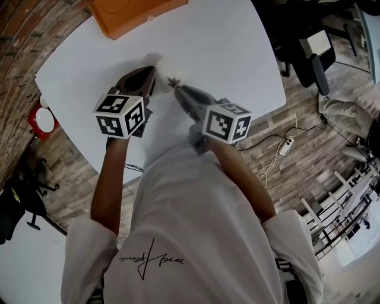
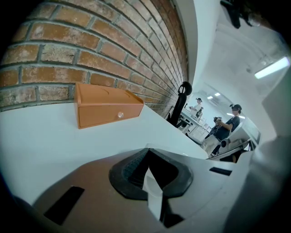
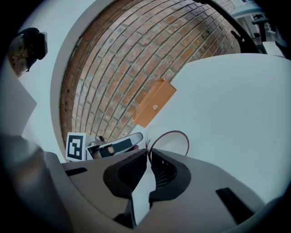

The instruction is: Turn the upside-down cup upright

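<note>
The white cup [image 1: 169, 68] with a brown rim [image 3: 170, 136] sits between my two grippers over the white table [image 1: 237, 53]. My right gripper [image 1: 180, 90] is shut on the cup's thin wall at the rim; in the right gripper view [image 3: 148, 152] the rim's ring shows just past the jaw tips. From the left, my left gripper [image 1: 153, 74] meets the cup's side. Its jaws [image 2: 148, 150] are pressed together, with a faint white curve of the cup beyond them. Whether the cup rests on the table is hidden.
An orange drawer box [image 1: 133, 13] stands at the table's far edge, against the brick wall [image 2: 91, 50]. Chairs [image 1: 312, 56] and a cable [image 1: 279, 148] are off the table's right side. Several people stand far off [image 2: 227, 127].
</note>
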Demonstrator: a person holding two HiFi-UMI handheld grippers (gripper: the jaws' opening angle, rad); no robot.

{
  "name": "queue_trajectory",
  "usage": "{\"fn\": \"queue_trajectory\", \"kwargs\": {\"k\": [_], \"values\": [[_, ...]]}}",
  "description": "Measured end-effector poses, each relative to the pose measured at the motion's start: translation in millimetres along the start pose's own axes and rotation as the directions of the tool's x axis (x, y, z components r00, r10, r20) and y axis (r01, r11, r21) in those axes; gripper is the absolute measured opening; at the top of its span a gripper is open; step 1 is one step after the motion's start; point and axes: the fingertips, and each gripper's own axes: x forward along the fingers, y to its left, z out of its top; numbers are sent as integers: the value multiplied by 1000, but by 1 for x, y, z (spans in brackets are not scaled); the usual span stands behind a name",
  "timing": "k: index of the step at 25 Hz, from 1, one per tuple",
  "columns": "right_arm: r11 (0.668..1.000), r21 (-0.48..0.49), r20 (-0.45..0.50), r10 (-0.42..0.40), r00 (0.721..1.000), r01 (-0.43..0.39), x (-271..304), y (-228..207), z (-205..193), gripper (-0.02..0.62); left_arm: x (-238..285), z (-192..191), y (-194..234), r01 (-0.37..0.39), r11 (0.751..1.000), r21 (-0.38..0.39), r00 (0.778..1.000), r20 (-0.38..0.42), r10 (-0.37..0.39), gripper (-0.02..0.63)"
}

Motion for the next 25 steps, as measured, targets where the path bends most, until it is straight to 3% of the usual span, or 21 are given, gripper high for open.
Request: {"fn": "queue_trajectory", "kwargs": {"k": [18, 22, 25], "values": [[1000, -4, -6, 17, 1000, -17, -2, -1, -1, 23, 5, -4, -1, 12, 1000, -9, 1000, -11, -12, 9], [1000, -22, -10, 12, 1000, -13, -2, 0, 0, 23, 6, -5, -2, -1, 999, 36, 1000, -22, 1, 9], [999, -36, -12, 5, 1000, -6, -2, 1, -1, 23, 5, -7, -1, 7, 1000, 27, 1000, -25, -6, 10]]}}
